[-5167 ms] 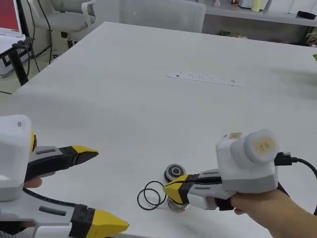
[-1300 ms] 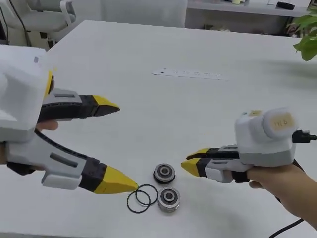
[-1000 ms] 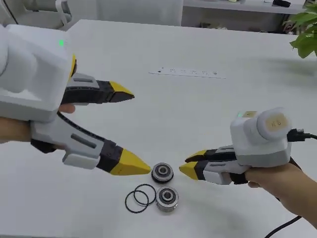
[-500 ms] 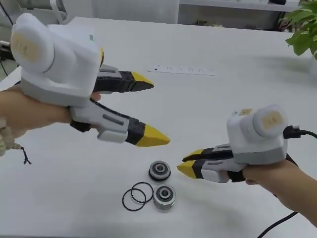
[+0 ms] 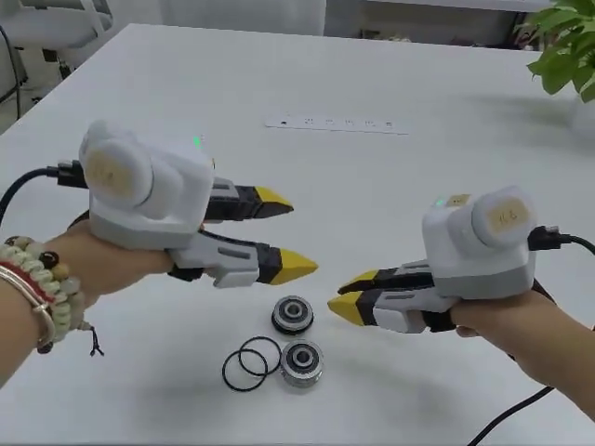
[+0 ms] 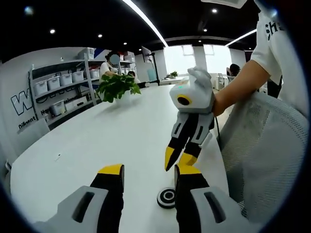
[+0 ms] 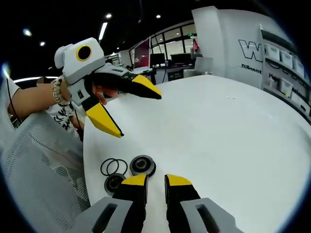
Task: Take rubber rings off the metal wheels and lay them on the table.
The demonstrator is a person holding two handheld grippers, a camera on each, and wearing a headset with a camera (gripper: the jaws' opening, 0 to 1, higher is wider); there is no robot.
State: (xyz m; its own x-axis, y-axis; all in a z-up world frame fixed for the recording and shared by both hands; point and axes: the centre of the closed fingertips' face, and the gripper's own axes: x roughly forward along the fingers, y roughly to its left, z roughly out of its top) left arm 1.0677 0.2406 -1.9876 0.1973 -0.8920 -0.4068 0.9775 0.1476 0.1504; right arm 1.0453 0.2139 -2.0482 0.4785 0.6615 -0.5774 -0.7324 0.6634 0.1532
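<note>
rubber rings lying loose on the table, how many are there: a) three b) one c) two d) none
c: two black rubber rings lie overlapping on the table, just beside the nearer metal wheel.

Blk rings [image 5: 249,362], silver wheels [image 5: 293,314], wht table [image 5: 418,102]
</note>
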